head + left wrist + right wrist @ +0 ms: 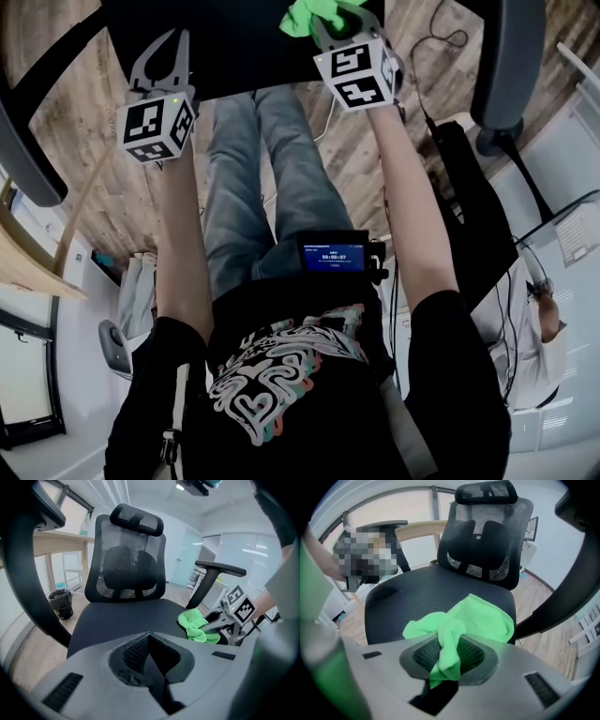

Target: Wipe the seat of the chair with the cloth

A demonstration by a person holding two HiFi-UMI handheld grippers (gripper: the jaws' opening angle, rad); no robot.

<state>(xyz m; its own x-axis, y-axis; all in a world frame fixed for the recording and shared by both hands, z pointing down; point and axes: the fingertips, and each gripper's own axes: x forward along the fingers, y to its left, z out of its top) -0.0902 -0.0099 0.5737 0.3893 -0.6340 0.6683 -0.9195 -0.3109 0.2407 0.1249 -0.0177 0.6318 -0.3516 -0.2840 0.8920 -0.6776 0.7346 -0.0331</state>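
Observation:
The black office chair's seat [234, 42] fills the top of the head view. My right gripper [330, 26] is shut on a bright green cloth [309, 17] at the seat's right front. In the right gripper view the cloth [473, 618] is bunched between the jaws [447, 644] and spreads onto the seat [417, 592]. My left gripper [167, 52] hovers over the seat's left front edge, shut, with nothing in it. Seen from the left gripper [149, 637], the cloth [197, 626] and the right gripper [213, 623] lie at the right of the seat [122, 616].
The mesh backrest [487, 541] with headrest stands behind the seat, and armrests [511, 56] [28, 122] flank it. A dark waste bin [61, 603] and a wooden desk [61, 538] are to the left. The person's legs [272, 169] stand on wood flooring; another person [539, 323] is at right.

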